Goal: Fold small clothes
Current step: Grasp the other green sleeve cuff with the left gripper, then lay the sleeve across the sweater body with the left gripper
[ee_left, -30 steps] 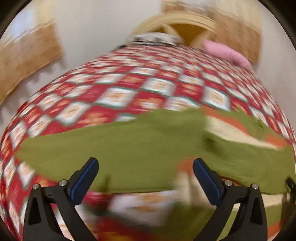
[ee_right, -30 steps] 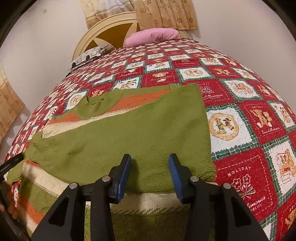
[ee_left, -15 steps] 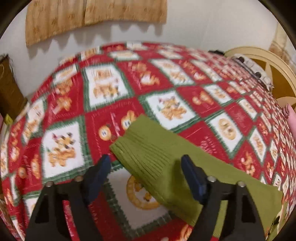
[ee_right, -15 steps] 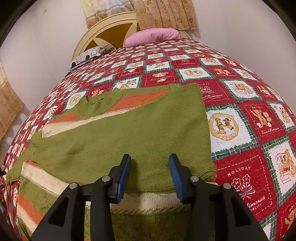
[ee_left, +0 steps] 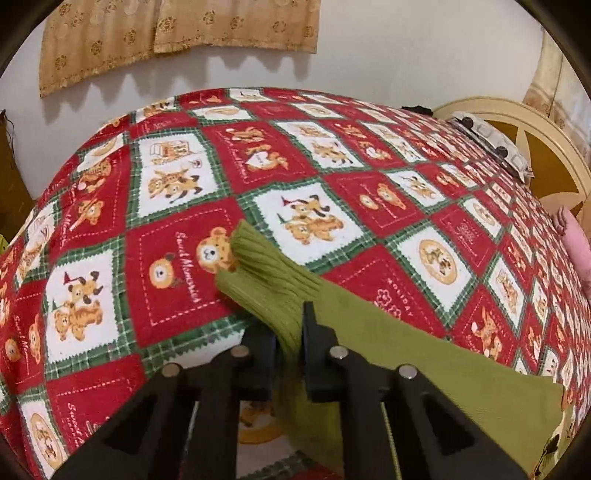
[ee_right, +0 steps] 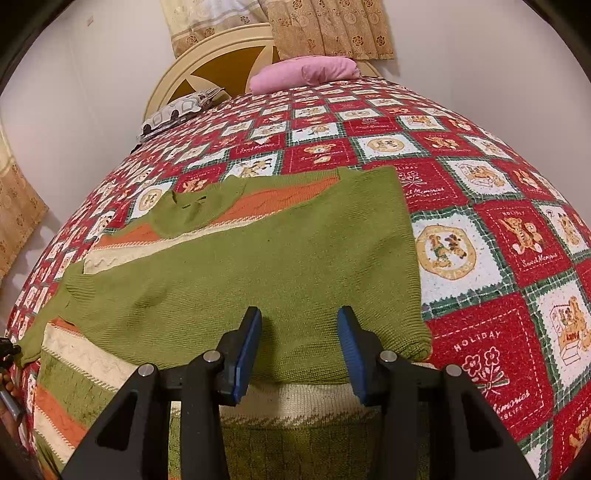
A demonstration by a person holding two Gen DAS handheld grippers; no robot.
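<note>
Your sweater (ee_right: 258, 266) is olive green with orange and cream stripes; the quilt (ee_right: 498, 240) is red-and-white checks with green plaid borders and bear prints. Far off, a pink pillow (ee_right: 306, 72); gold floral curtains (ee_left: 166, 33).

We count one green striped sweater (ee_right: 280, 266) on one patchwork bedspread (ee_right: 498, 229). Two pillows: one pink (ee_right: 303, 74), one patterned (ee_right: 177, 110). Two grippers, left (ee_left: 289, 345) and right (ee_right: 299, 350).

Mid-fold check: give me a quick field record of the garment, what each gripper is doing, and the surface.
garment: green sweater with orange and cream stripes, spread flat
left gripper: shut on sleeve cuff
right gripper: open, over the sweater's near part, gripping nothing
surface: red patchwork bedspread
background: pink pillow by the headboard
</note>
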